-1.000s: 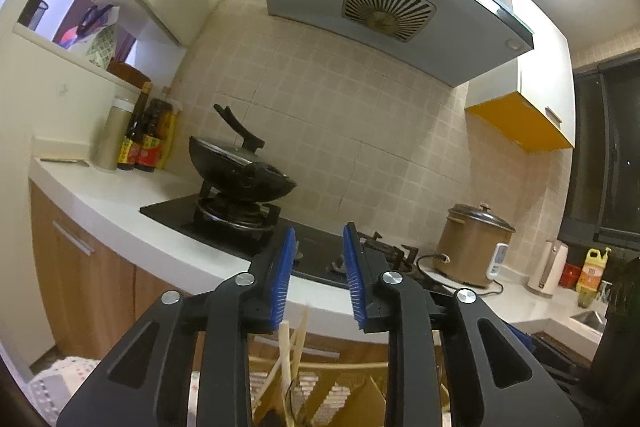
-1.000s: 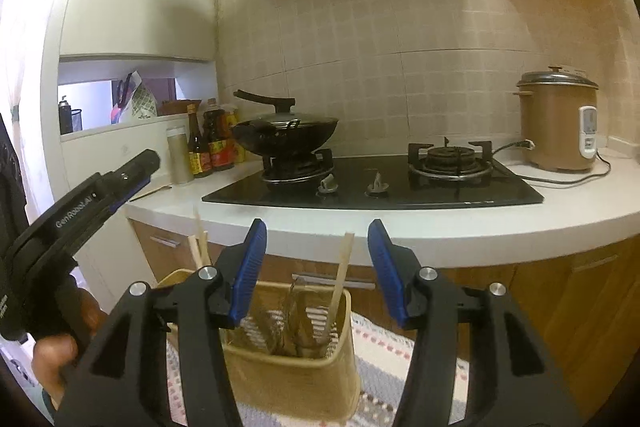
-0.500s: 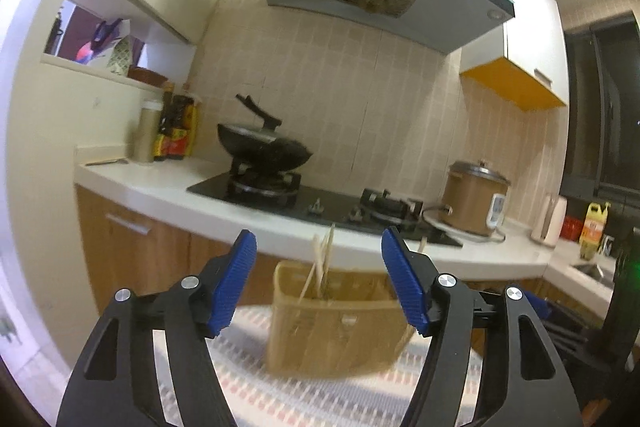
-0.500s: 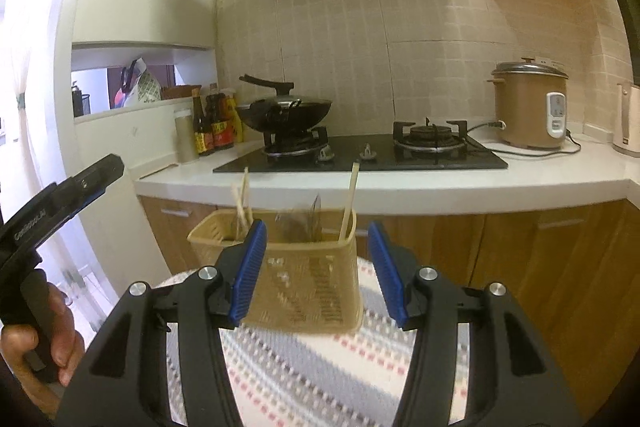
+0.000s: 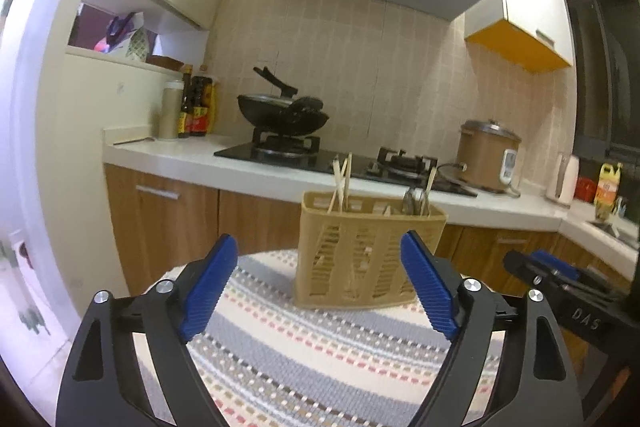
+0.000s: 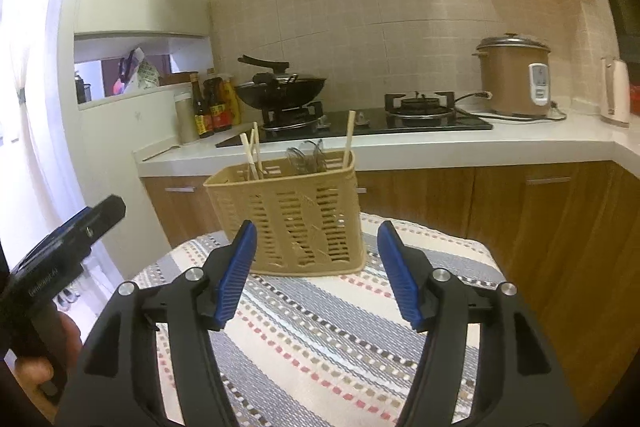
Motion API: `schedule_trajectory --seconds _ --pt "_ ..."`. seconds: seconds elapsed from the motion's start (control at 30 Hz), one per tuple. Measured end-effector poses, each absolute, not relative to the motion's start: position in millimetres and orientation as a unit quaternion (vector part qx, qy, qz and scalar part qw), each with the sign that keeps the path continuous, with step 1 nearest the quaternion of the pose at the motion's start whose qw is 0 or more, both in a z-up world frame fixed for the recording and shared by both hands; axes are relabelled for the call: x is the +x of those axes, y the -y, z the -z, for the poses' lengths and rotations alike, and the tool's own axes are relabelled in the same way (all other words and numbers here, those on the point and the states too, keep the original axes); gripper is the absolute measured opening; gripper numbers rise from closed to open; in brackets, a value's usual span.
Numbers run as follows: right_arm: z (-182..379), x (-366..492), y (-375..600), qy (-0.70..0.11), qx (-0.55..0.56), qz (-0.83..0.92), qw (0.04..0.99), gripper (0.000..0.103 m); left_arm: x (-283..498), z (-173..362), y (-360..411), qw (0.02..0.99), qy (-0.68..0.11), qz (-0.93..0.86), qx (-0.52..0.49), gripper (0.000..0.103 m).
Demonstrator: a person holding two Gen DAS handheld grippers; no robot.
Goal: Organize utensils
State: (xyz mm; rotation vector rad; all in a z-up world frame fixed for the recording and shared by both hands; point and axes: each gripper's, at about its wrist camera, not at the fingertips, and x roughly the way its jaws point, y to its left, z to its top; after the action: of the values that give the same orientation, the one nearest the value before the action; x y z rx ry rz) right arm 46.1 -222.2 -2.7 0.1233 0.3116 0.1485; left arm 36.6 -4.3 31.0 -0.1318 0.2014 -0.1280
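A tan slotted utensil basket (image 5: pixel 366 251) stands on a striped cloth (image 5: pixel 320 351); it also shows in the right wrist view (image 6: pixel 292 215). Wooden chopsticks (image 5: pixel 342 179) stick up at its left end, metal spoons (image 5: pixel 414 199) and one more chopstick at its right. My left gripper (image 5: pixel 320 287) is open and empty, a little short of the basket. My right gripper (image 6: pixel 316 271) is open and empty, just in front of the basket. The left gripper's body (image 6: pixel 60 255) shows at the left of the right wrist view.
Behind the table runs a white counter (image 6: pixel 440 147) with a gas hob (image 6: pixel 360 119), a black wok (image 6: pixel 280 91), sauce bottles (image 6: pixel 212 107), a rice cooker (image 6: pixel 514 75) and a kettle (image 6: pixel 616 95). Wooden cabinets (image 6: pixel 540 211) stand below, close on the right.
Both grippers have drawn back and tilted down, so the basket and the striped cloth now show whole. The left gripper has opened wide from nearly shut.
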Motion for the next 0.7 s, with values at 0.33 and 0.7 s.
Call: schedule_trajectory --seconds 0.33,0.7 --pt "16.9 31.1 220.8 -0.124 0.041 -0.032 0.991 0.066 26.6 -7.8 6.7 0.996 -0.071 0.021 -0.052 0.083" --pt "26.8 31.2 214.3 -0.122 0.024 -0.017 0.992 0.068 39.8 9.7 8.6 0.994 -0.104 -0.002 -0.036 0.088"
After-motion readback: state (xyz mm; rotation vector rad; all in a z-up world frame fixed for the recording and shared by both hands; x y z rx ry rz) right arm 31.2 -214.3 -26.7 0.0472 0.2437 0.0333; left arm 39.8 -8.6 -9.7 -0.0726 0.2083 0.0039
